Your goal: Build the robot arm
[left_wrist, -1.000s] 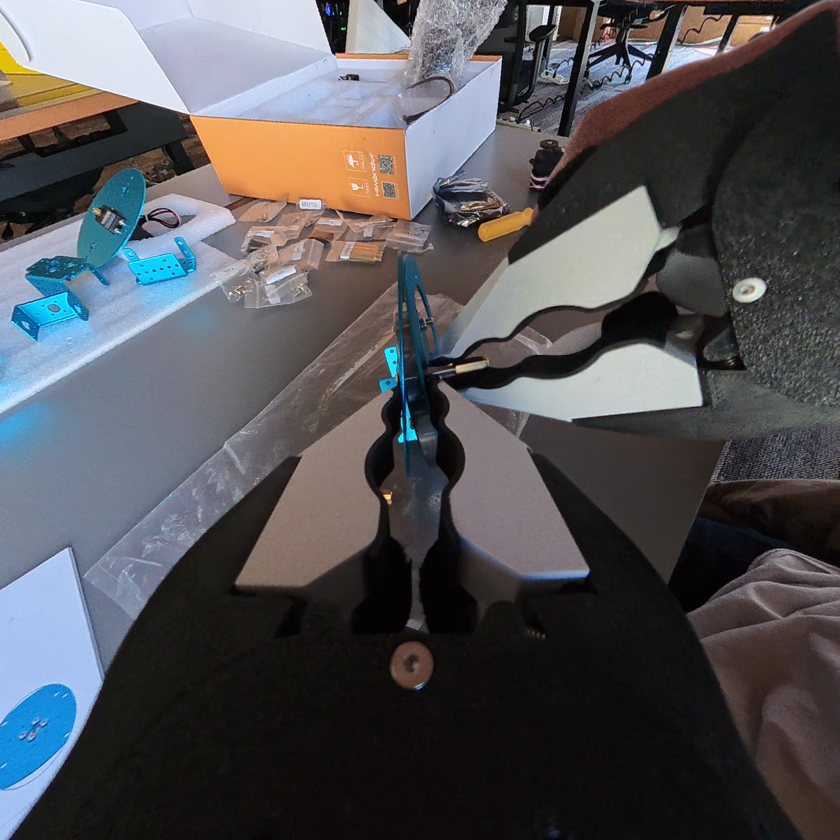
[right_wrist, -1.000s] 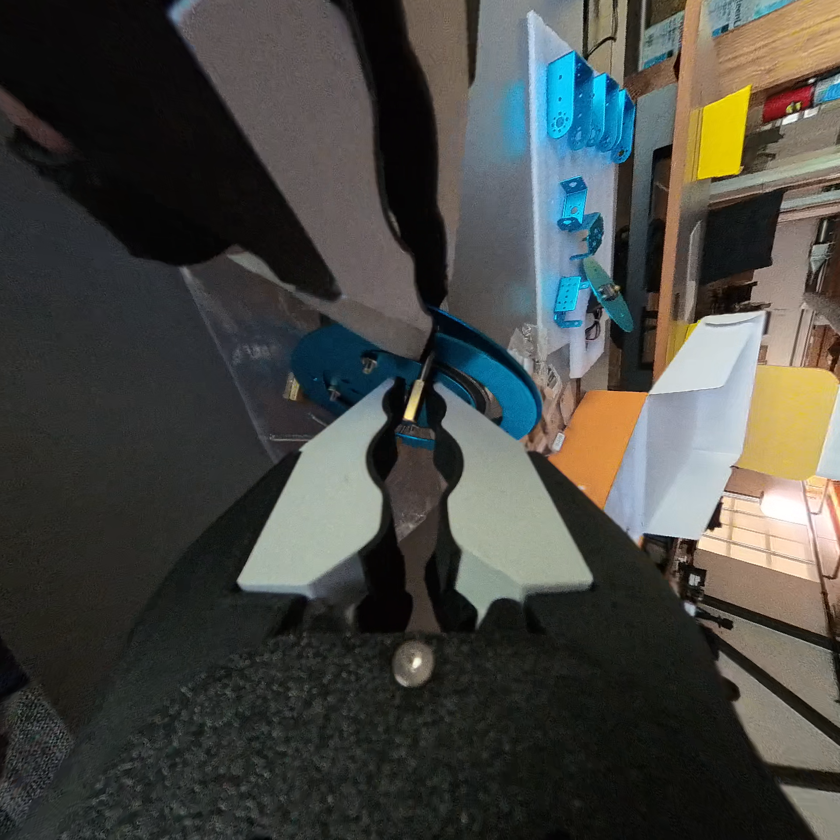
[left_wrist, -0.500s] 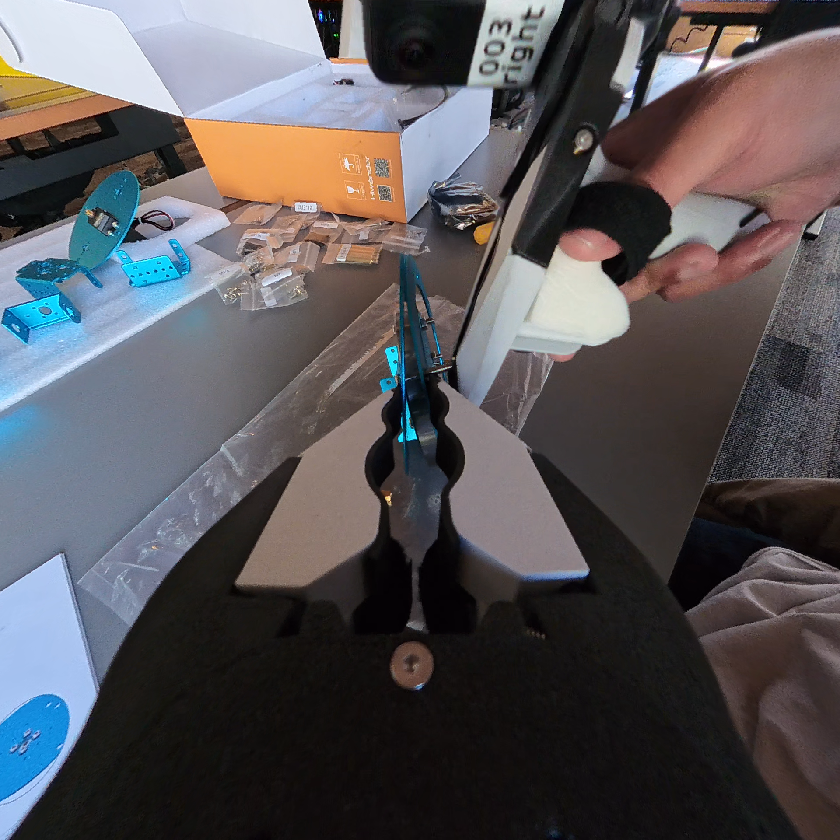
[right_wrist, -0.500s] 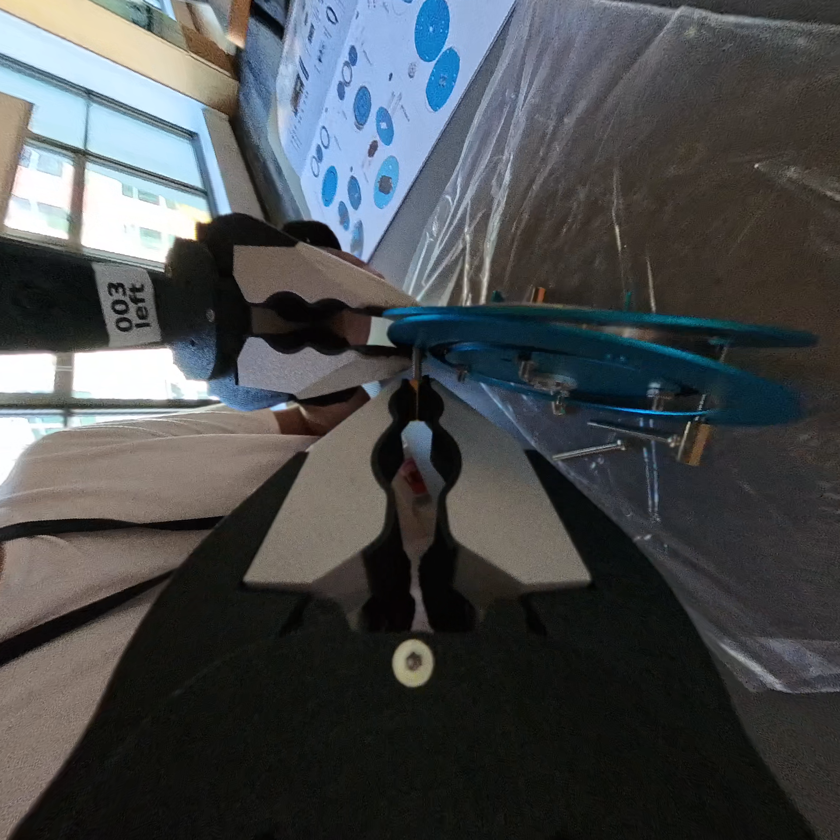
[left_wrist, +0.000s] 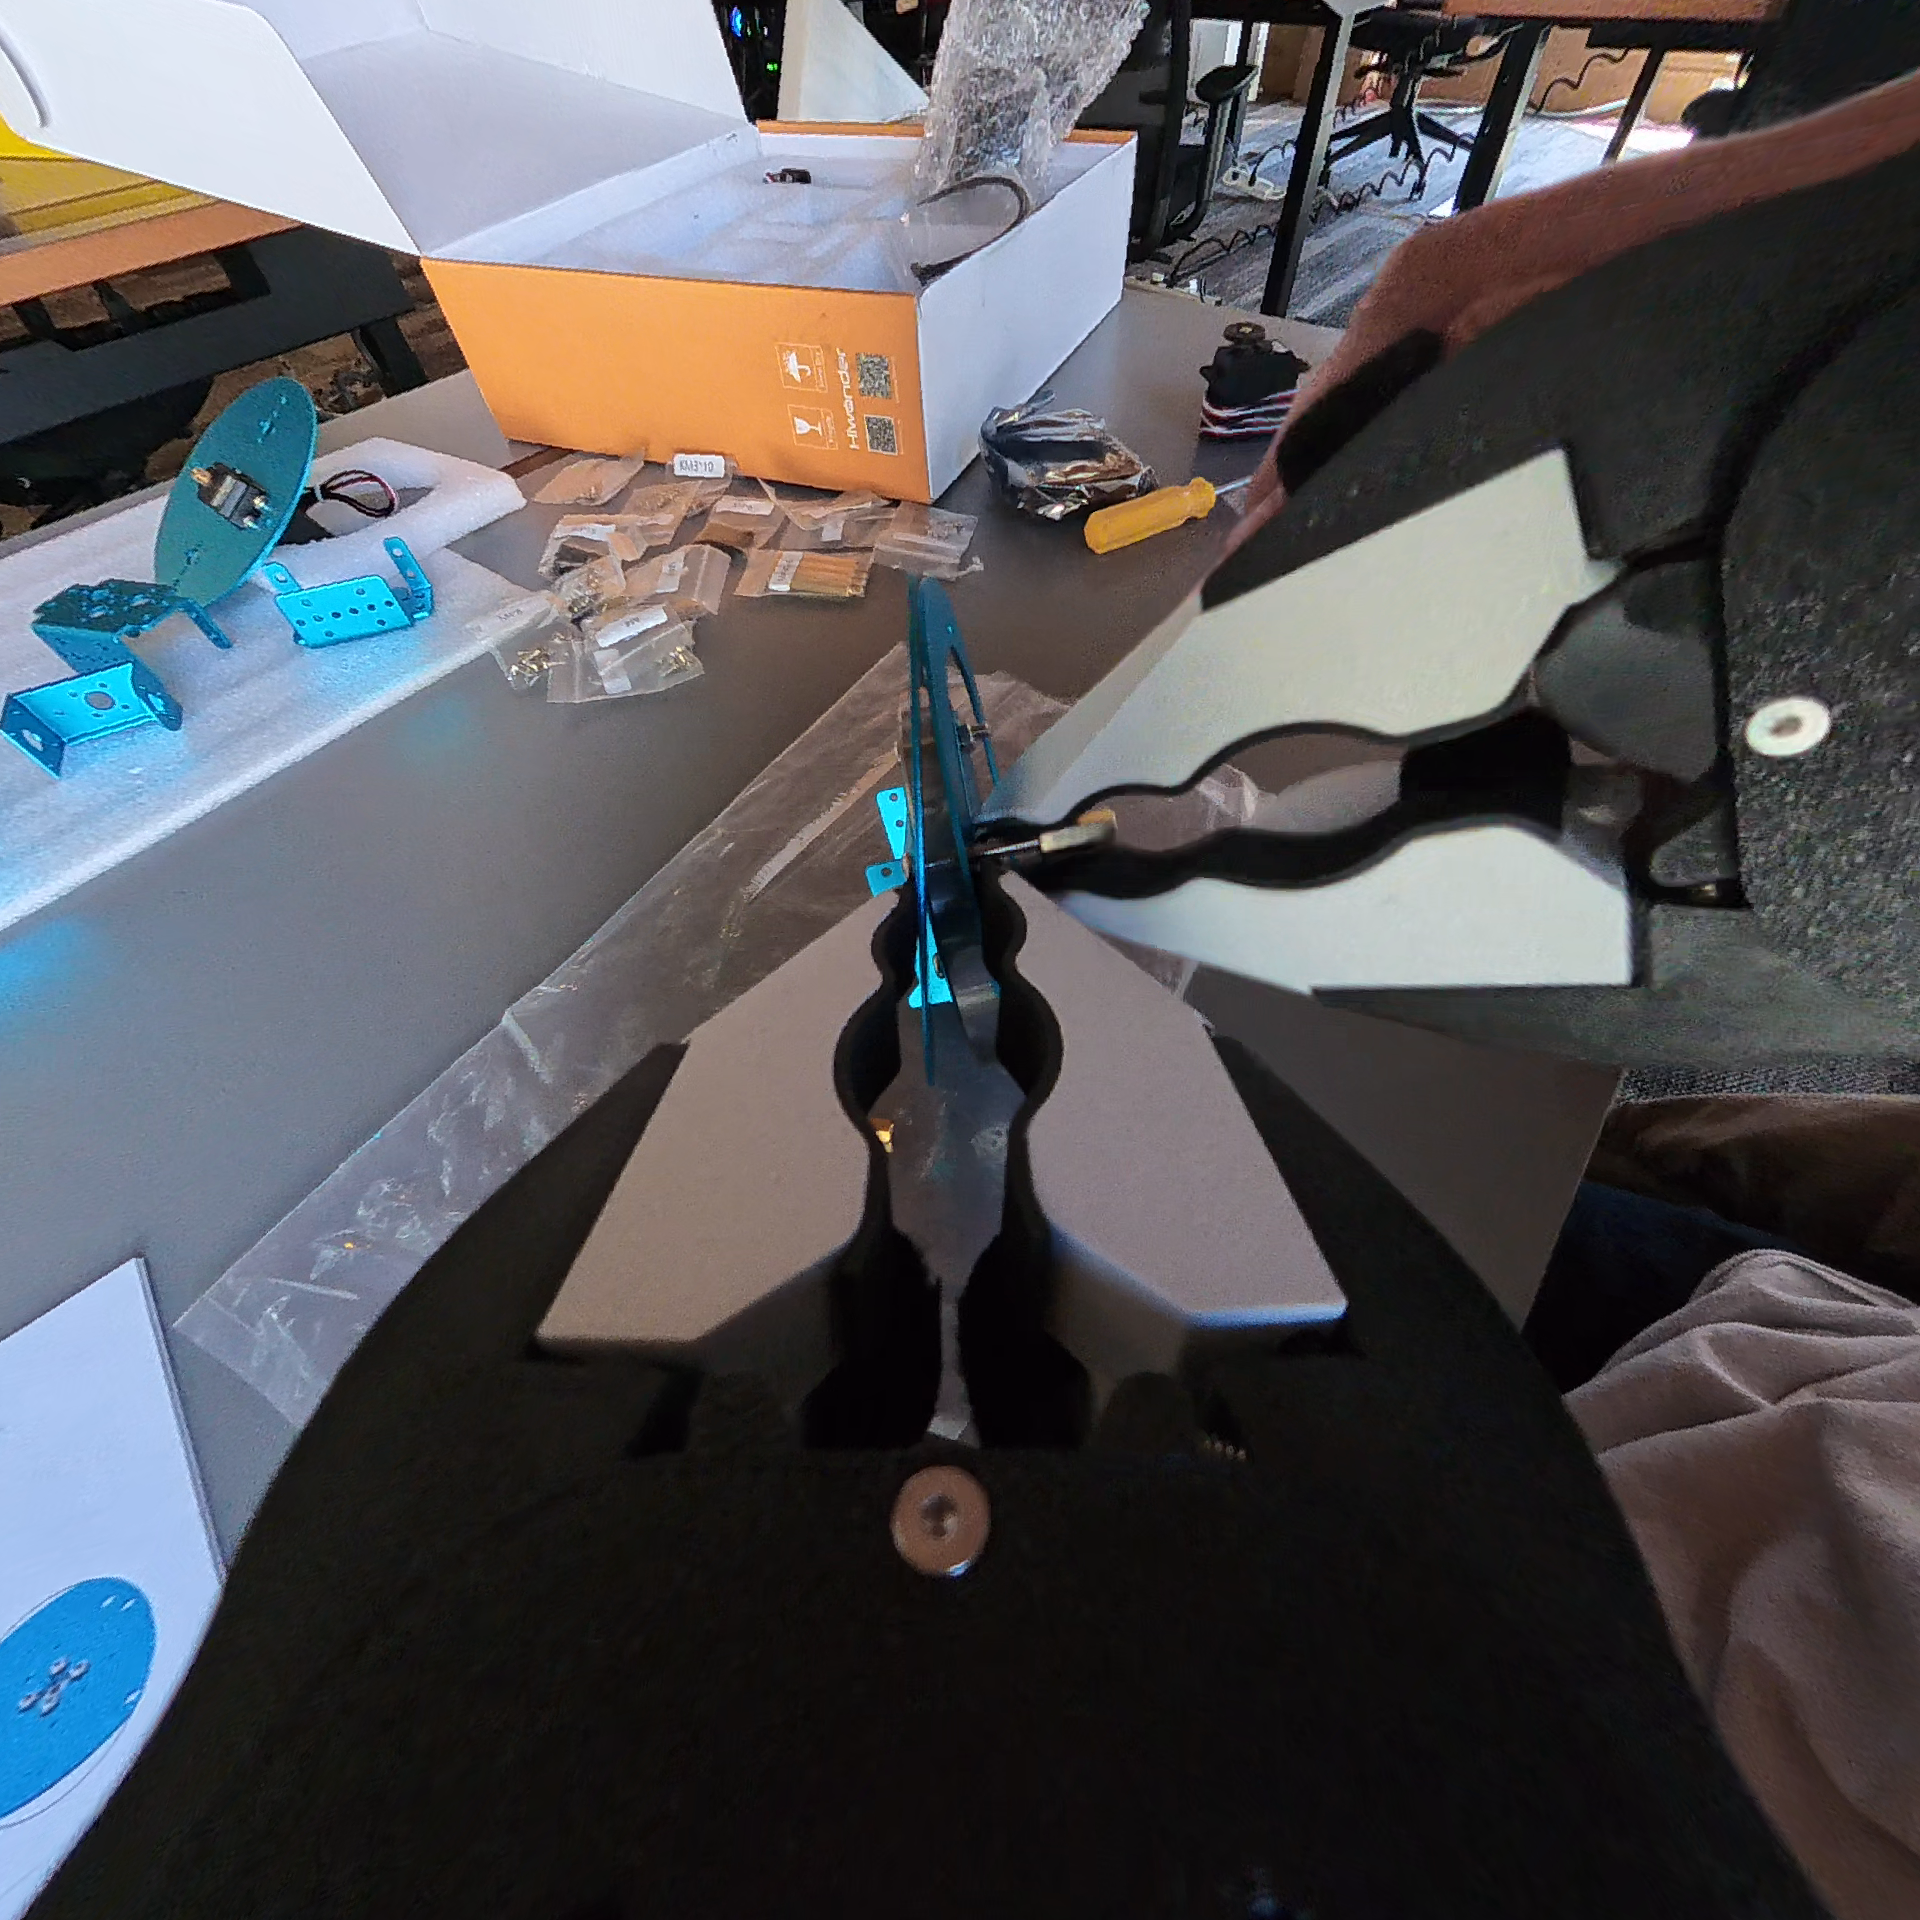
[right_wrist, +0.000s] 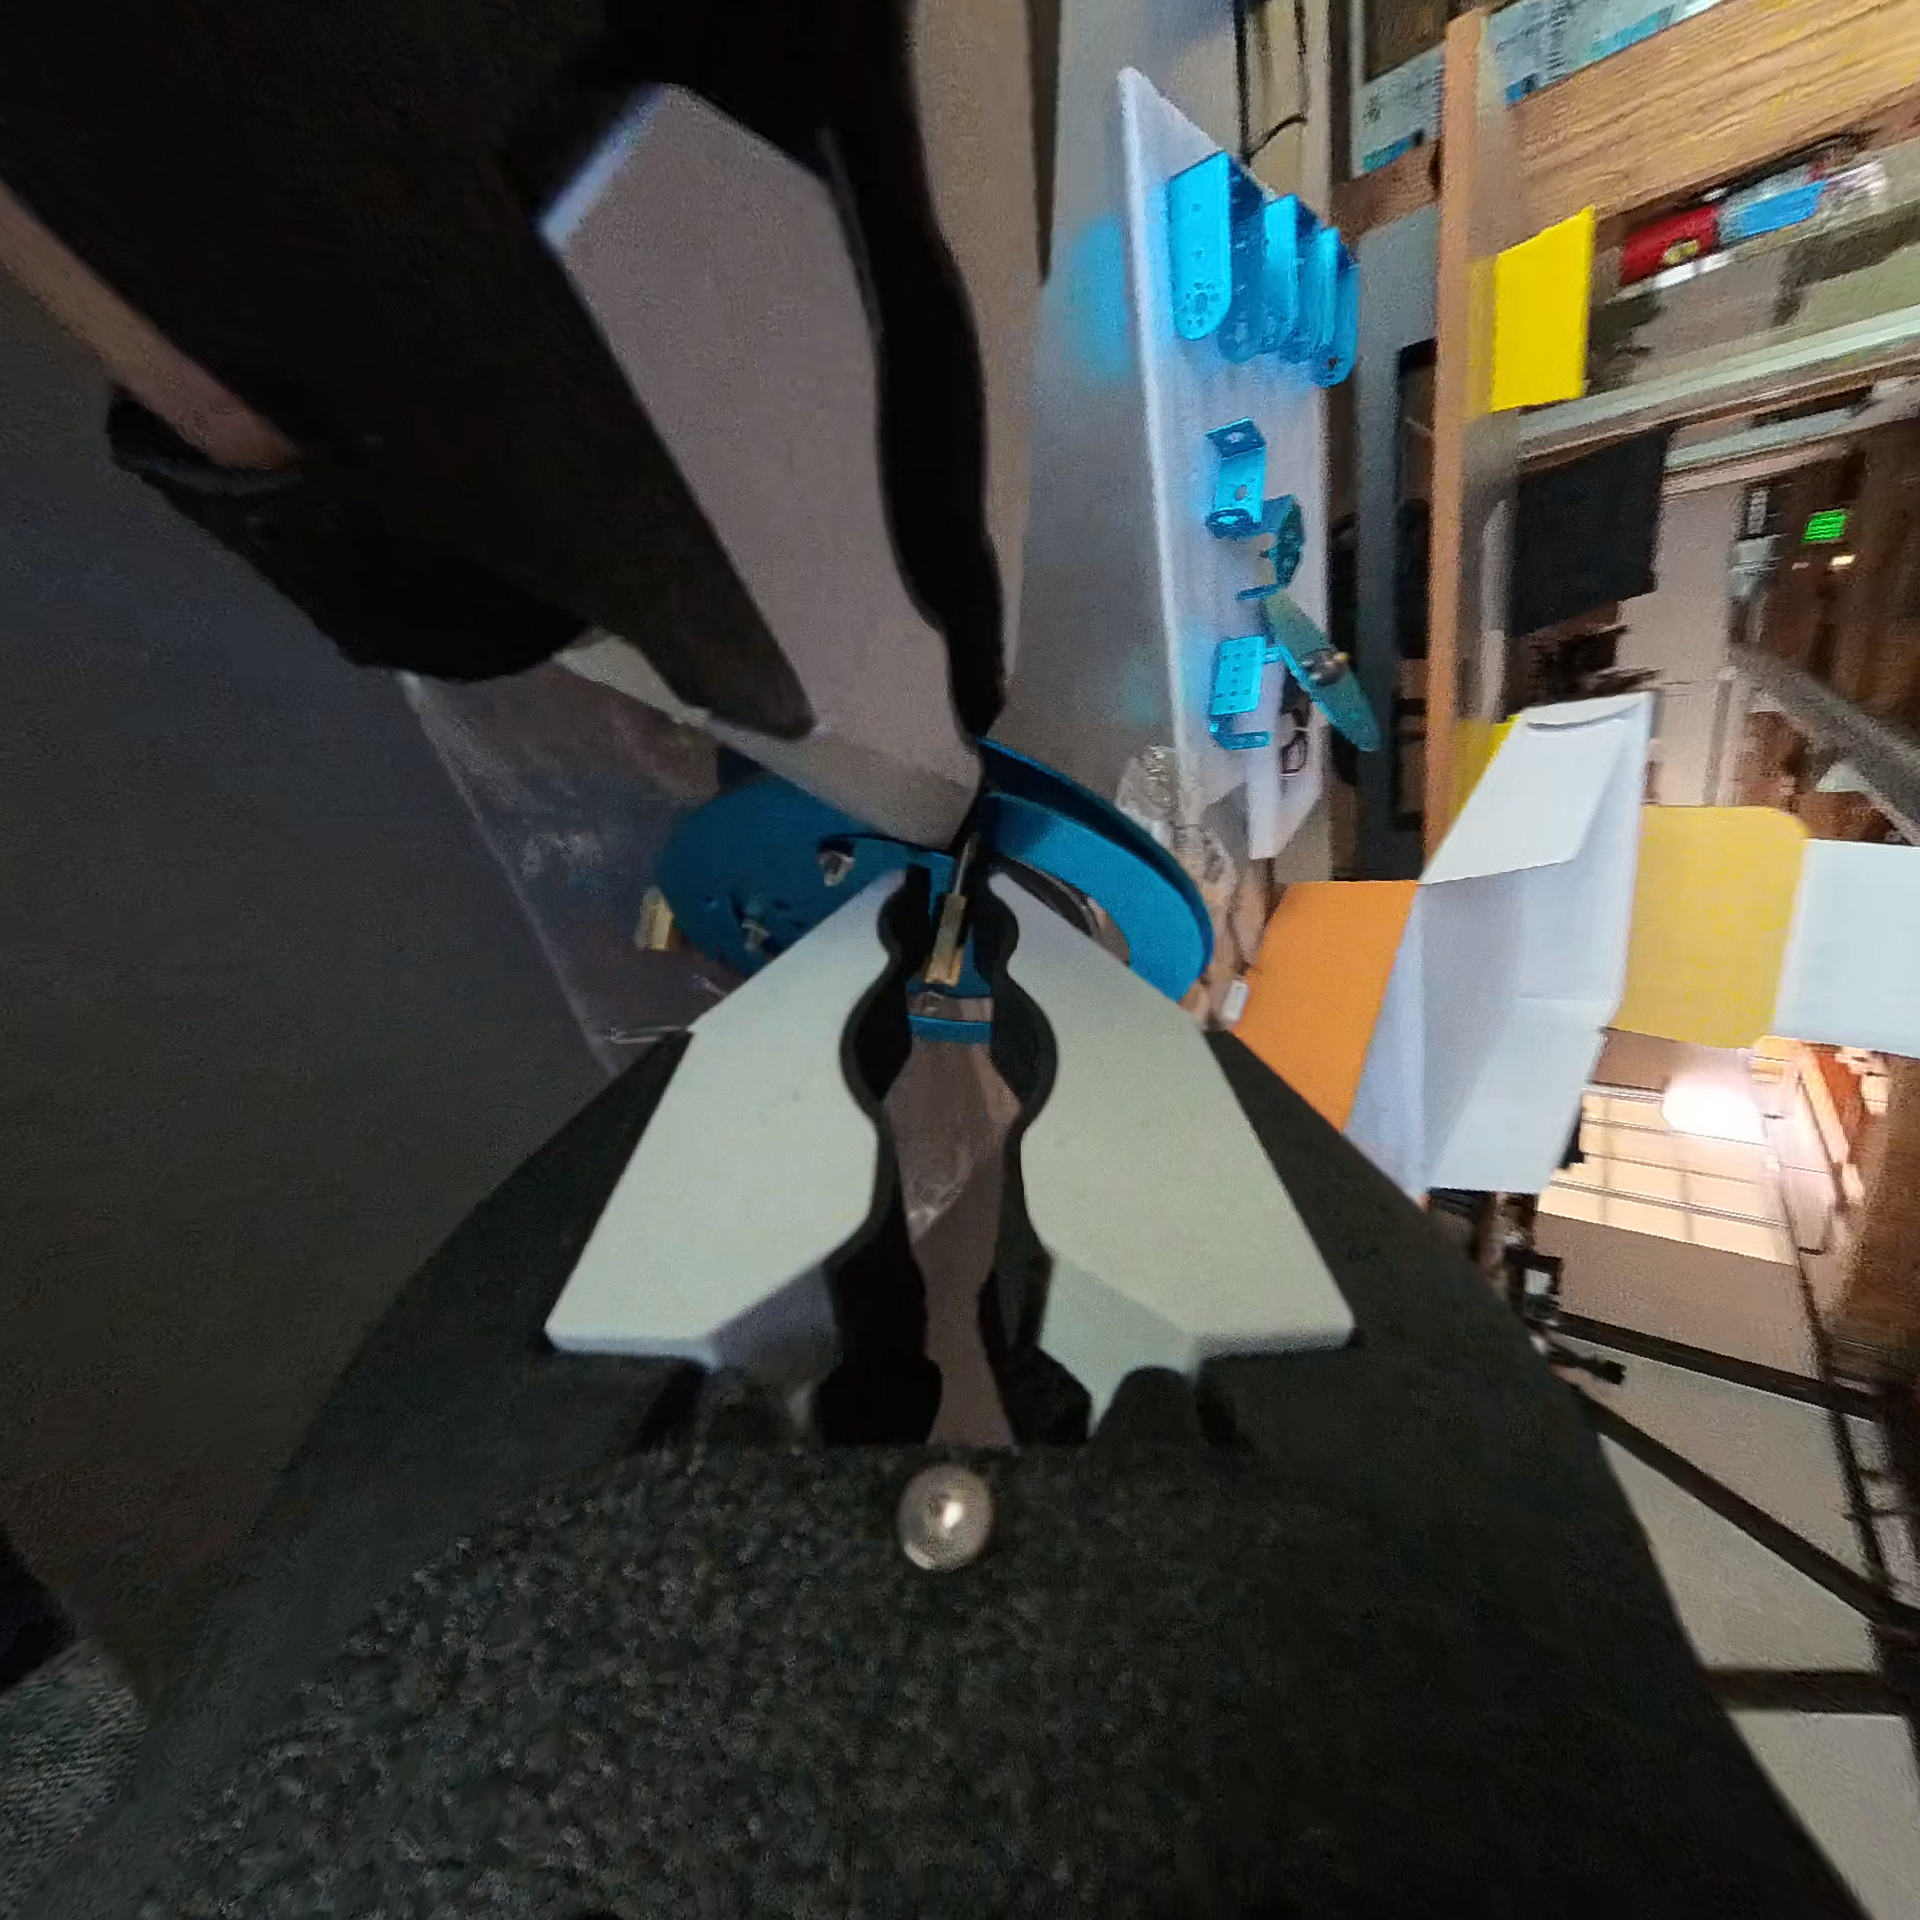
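My left gripper [left_wrist: 940, 920] is shut on the rim of a blue two-disc metal assembly [left_wrist: 933, 707] and holds it edge-on above a plastic sheet. My right gripper [left_wrist: 1013, 844] comes in from the right. It is shut on a small brass standoff [left_wrist: 1075, 834] on a screw that sticks out of the disc face. In the right wrist view, the right gripper [right_wrist: 951, 920] pinches the standoff [right_wrist: 948, 940] against the blue discs [right_wrist: 1101, 862]. The left gripper's fingers [right_wrist: 727, 416] reach down from above.
The clear plastic sheet [left_wrist: 623, 997] lies on the grey table [left_wrist: 260, 935]. Behind it are small hardware bags [left_wrist: 665, 592], a yellow screwdriver [left_wrist: 1143, 514], an open orange and white box [left_wrist: 707, 353], blue brackets on white foam [left_wrist: 343, 608] and a printed sheet [left_wrist: 73, 1558].
My right gripper rolled about the standoff half a second ago and has now rolled back to its earlier angle, still shut on it. My left gripper has held the discs still.
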Motion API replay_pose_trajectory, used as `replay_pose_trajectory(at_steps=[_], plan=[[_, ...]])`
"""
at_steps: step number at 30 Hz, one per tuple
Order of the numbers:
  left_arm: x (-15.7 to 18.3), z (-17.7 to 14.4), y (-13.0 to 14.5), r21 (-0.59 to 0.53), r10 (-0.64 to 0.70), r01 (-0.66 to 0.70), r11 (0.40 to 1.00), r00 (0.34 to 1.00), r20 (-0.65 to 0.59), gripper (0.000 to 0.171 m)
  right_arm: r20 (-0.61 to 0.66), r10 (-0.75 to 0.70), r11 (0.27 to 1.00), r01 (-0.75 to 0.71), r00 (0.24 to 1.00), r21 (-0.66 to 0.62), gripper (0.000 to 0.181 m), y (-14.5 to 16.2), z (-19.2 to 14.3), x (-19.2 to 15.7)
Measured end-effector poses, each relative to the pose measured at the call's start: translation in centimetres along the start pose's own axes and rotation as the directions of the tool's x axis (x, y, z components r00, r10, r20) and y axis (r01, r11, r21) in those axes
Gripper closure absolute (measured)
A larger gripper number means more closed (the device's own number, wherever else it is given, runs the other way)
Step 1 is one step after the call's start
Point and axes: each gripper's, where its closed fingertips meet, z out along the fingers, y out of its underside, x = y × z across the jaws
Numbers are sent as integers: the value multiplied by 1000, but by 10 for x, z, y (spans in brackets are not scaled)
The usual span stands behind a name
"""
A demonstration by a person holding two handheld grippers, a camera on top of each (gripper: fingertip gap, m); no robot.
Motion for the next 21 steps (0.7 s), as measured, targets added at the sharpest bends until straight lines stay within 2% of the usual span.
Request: replay_pose_trajectory(at_steps=[4, 6, 7, 8, 9, 11, 13, 14, 15, 16, 17, 19, 21], plan=[[0, 1, 0, 4, 3, -3, 1000, 1000, 5, 161, 71, 51, 999, -51, 996, -12, 175, 1, 2, 1], [1, 0, 1, 2, 8, -8, 1000, 1000, 1, 161, 197, 189, 982, -191, 962, -11, 176, 1, 1, -3], [1, 0, 1, 3, 5, -5, 1000, 1000, -4, 161, 301, 294, 954, -300, 907, -26, 176, 0, 0, -6], [1, 0, 1, 5, 1, -1, 1000, 1000, -9, 161, 421, 409, 904, -423, 810, -63, 176, -1, -2, -10], [1, 0, 1, 7, 0, 0, 1000, 1000, -10, 161, 534, 510, 835, -538, 675, -117, 176, -3, -4, -12], [1, 0, 1, 6, 9, -9, 1000, 1000, -8, 161, 691, 628, 678, -687, 358, -261, 176, -6, -8, -16], [1, 0, 0, 9, 7, -6, 1000, 1000, -10, 161, 755, 654, 530, -737, 41, -419, 177, -9, -11, -18], [1, 0, 0, 10, 2, -1, 1000, 1000, -13, 161, 761, 645, 476, -742, -72, -473, 177, -10, -13, -19], [1, 0, 0, 11, -1, 1, 1000, 1000, -17, 162, 765, 629, 444, -743, -140, -500, 177, -11, -14, -19], [1, 0, 0, 11, -1, 1, 1000, 1000, -18, 161, 780, 612, 448, -754, -132, -480, 177, -11, -15, -20], [1, 0, 0, 10, 2, -2, 1000, 1000, -14, 161, 797, 602, 482, -774, -48, -411, 176, -11, -15, -19], [2, 0, 0, 6, 8, -8, 1000, 1000, -9, 161, 772, 587, 596, -775, 243, -209, 174, -7, -10, -16], [2, 0, 0, 2, 8, -8, 1000, 1000, -7, 161, 622, 548, 735, -676, 559, -40, 163, 1, -6, -11]])
